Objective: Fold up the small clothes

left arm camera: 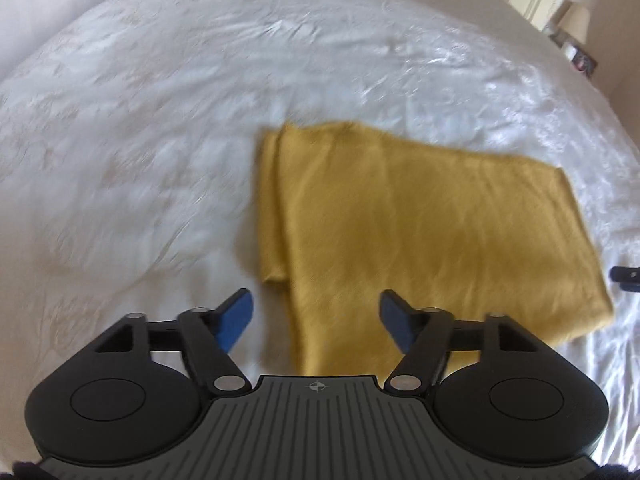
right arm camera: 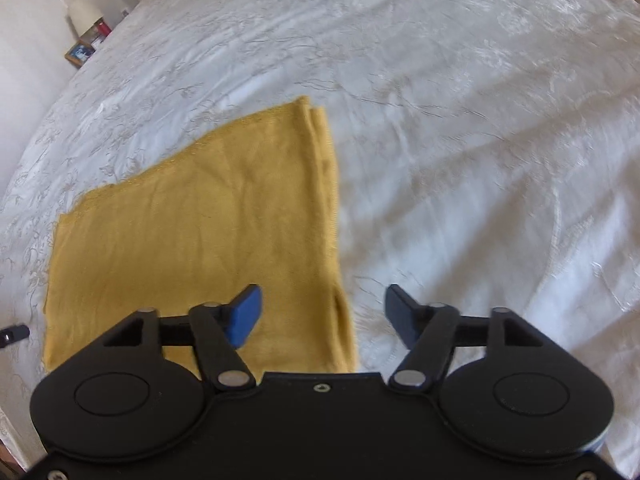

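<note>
Two tools were seen above a white bed (left arm camera: 160,140) | left tool (left arm camera: 316,322): pads spread wide, nothing gripped | right tool (right arm camera: 324,318): pads spread wide, nothing gripped | folded mustard-yellow garment (left arm camera: 420,232): laid flat on the bed, below and between both tools, untouched by the pads.

1. Soft, bright daylight; the white bedspread (left arm camera: 160,140) shows sheen glare beyond the yellow cloth (left arm camera: 420,232).
2. Motion blur smears the cloth and the bedspread around it.
3. Fisheye bending curves the bed's edges; corners darken.
</note>
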Motion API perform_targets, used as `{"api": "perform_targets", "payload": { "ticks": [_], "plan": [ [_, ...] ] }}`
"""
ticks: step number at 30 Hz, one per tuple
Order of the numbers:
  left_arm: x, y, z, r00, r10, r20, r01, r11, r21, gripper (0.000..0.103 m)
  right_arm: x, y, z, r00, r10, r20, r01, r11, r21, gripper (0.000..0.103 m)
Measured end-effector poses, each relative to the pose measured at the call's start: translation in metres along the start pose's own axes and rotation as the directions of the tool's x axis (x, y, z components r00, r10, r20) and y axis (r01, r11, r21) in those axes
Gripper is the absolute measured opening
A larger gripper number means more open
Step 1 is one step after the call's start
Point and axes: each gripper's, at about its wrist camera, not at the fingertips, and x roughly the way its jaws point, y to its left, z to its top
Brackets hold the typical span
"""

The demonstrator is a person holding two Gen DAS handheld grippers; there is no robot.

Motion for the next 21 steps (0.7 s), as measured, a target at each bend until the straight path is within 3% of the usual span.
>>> {"api": "perform_targets", "payload": {
  "ticks": [2, 4, 8, 14, 18, 21],
  "plan": [
    [0.007, -0.016, 0.01, 1.0, -0.028, -0.007, 0.028, 1.0, 0.013, 0.088, 0.005, 0.01, 0.001, 1.0, 0.014, 0.003, -0.014, 1.0, -0.025, 0.093],
    [0.016, -0.031, 0.019, 0.999, -0.043, -0.008, 0.044, 0.999, 0.017, 0.089, 0.009, 0.022, 0.002, 1.0, 0.019, 0.003, -0.019, 0.998, -0.052, 0.103],
    [0.038, -0.059, 0.035, 0.998, -0.051, -0.021, 0.052, 0.997, 0.053, 0.097, 0.017, 0.043, 0.004, 1.0, 0.022, -0.006, -0.022, 0.993, -0.115, 0.102],
    [0.08, -0.094, 0.046, 0.998, -0.021, -0.066, 0.029, 0.993, 0.113, 0.098, 0.036, 0.061, 0.003, 1.0, -0.017, -0.024, 0.012, 0.982, -0.189, 0.102],
    [0.115, -0.098, 0.039, 0.985, 0.054, -0.163, -0.032, 0.99, 0.137, 0.102, 0.054, 0.055, -0.002, 0.994, -0.082, -0.074, 0.065, 0.976, -0.209, 0.102],
    [0.127, -0.093, 0.035, 0.981, 0.064, -0.181, -0.039, 0.99, 0.136, 0.103, 0.063, 0.036, -0.007, 0.985, -0.124, -0.119, 0.102, 0.979, -0.176, 0.102]
  ]
}}
